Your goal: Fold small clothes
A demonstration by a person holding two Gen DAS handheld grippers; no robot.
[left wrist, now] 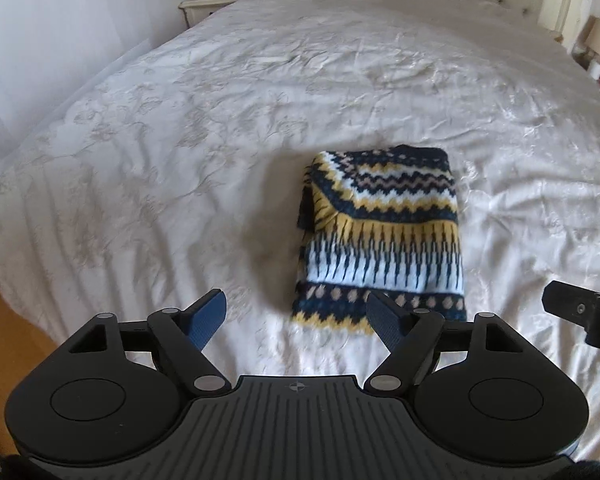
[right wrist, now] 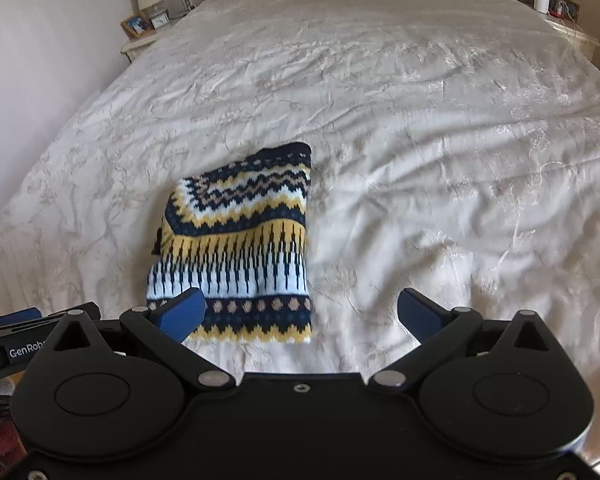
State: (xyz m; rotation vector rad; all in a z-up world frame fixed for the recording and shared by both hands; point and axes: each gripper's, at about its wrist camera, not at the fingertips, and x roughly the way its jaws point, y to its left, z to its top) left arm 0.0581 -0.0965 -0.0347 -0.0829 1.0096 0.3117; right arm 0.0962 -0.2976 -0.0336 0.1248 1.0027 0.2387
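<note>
Already the sweater (left wrist: 382, 236) lies as a compact folded rectangle on the bed (left wrist: 180, 120), lower centre-right of the left wrist view, lower centre-left of the right wrist view. Edges roughly squared; layers stacked. On its left side a dark bit of knit pokes out mid-height, so that edge is not quite flush. Patterned bands run straight across the top face.

Left gripper (left wrist: 296, 316): jaws spread wide, nothing between them. Its right blue pad (left wrist: 384, 320) overlaps the sweater's near left corner in the picture; contact cannot be told, and it looks to hang above the cloth. Right gripper (right wrist: 300, 316): jaws also wide and empty, with its left pad (right wrist: 184, 316) showing in front of the sweater's near left corner and its right pad over bare bedcover. In the left wrist view part of the right gripper shows at the right edge, mid-low.

Judgement: folding of this piece looks done or nearly so. What may be left is tucking the stray bit on the left side. No other clothes show on the bed, so whether more pieces wait cannot be told.
</note>
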